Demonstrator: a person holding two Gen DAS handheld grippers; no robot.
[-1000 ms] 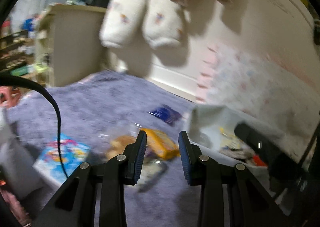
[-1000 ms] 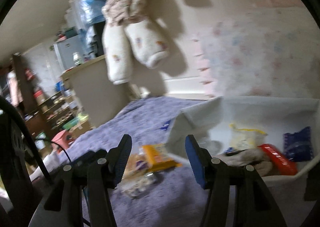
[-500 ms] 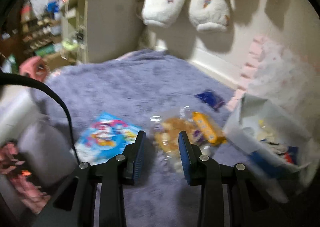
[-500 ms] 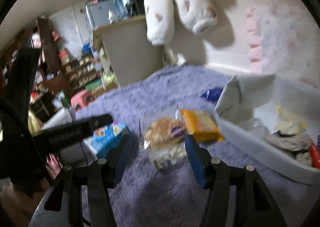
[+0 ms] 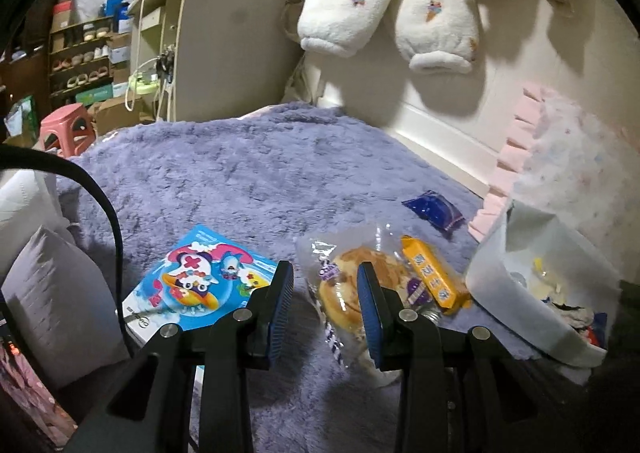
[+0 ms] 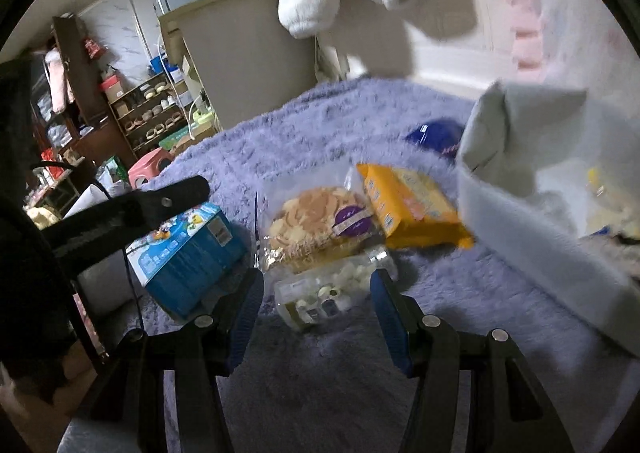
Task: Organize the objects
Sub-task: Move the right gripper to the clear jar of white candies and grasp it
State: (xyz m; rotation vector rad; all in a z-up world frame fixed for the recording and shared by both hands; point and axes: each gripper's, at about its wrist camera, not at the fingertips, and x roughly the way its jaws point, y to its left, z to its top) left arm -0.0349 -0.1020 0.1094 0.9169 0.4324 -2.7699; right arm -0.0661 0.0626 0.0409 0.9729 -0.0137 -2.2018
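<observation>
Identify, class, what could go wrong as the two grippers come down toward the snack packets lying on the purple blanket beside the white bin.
1. The clear tub of small white pieces lies pressed against the bagged pastry; the right gripper, with nothing between its fingers, might catch both.
2. The yellow packet touches the white bin, so a nudge could wedge it underneath.
3. The pastry's thin wrapper may crush.

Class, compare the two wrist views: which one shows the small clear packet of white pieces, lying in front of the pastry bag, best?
The right wrist view. There the clear packet lies unobstructed between the right gripper fingers, contents visible. In the left wrist view the left gripper finger and the pastry bag hide most of it.
</observation>
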